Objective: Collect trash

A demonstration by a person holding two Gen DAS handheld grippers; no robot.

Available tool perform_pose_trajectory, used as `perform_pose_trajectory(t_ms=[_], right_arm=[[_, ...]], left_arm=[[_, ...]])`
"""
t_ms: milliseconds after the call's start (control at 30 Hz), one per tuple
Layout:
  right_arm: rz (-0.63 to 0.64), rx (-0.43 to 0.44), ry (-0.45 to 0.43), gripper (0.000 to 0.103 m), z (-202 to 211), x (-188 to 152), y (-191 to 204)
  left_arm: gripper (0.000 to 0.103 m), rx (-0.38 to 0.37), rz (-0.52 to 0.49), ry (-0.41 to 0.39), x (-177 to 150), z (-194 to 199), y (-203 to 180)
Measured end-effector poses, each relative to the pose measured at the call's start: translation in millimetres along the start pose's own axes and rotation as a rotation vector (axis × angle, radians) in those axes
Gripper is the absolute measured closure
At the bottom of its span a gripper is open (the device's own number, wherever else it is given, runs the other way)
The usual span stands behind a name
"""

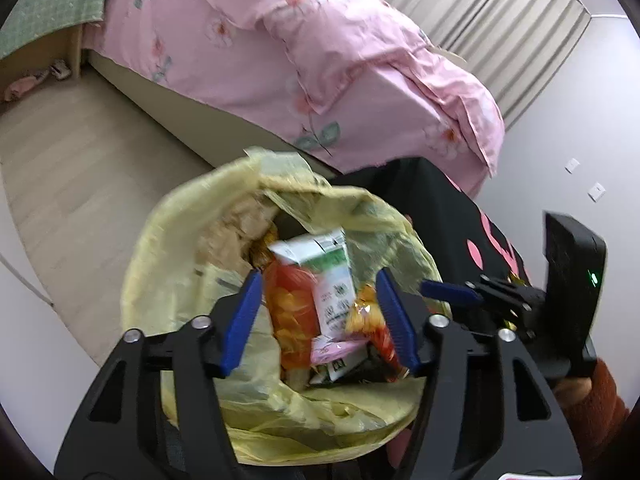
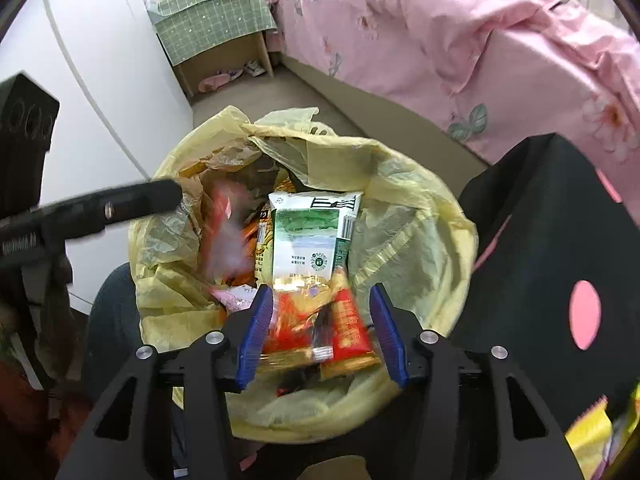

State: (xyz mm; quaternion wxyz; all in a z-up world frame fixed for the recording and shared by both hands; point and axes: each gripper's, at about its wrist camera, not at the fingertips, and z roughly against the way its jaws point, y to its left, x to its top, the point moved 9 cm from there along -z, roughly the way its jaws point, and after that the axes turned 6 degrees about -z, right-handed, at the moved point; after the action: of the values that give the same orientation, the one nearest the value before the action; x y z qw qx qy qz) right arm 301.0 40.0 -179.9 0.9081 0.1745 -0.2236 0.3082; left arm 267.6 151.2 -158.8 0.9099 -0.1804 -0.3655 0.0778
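Thin crinkly yellow plastic bin liner (image 2: 420,216), glossy foil snack wrappers (image 2: 348,332), a waxy paper milk carton (image 2: 308,236), soft matt cotton bedsheet (image 1: 248,56).

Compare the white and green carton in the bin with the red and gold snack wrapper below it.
The carton is a boxy pack, white with green print; the snack wrapper is a flat, shiny red and gold film. The carton lies deeper in the middle of the yellow bag; the wrapper sits nearer, between the right gripper's open fingers. Both are inside the bag, untouched.

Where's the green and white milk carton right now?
The milk carton lies in the yellow-lined bin, middle of both views, atop snack wrappers, beside the pink bed.
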Motion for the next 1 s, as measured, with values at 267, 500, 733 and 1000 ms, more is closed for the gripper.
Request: perform_pose_trajectory(t_ms=[267,500,733,1000], right_arm=[[0.025,-0.135,-0.244,0.053,71.5,-6.5,-13.1],[-0.103,-0.195,-0.378,0.047,155.5,-53.5,-58.2],[-0.270,-0.322,-0.373,0.047,213.3,-149.4,-118.2],[-0.452,-0.510,-0.419,0.047,266.5,-248.7,-180.1]], left_arm=[[0.039,0.106,-0.041,-0.119,12.2,33.7,-7.4],[0.035,0.029,-0.146,-0.104,-6.6,28.3,-63.6],[0.035,-0.105,-0.300,-0.017,-38.6,3.0,-153.2],[0.035,-0.275,-0.495,0.060,-67.1,-21.7,-250.5]])
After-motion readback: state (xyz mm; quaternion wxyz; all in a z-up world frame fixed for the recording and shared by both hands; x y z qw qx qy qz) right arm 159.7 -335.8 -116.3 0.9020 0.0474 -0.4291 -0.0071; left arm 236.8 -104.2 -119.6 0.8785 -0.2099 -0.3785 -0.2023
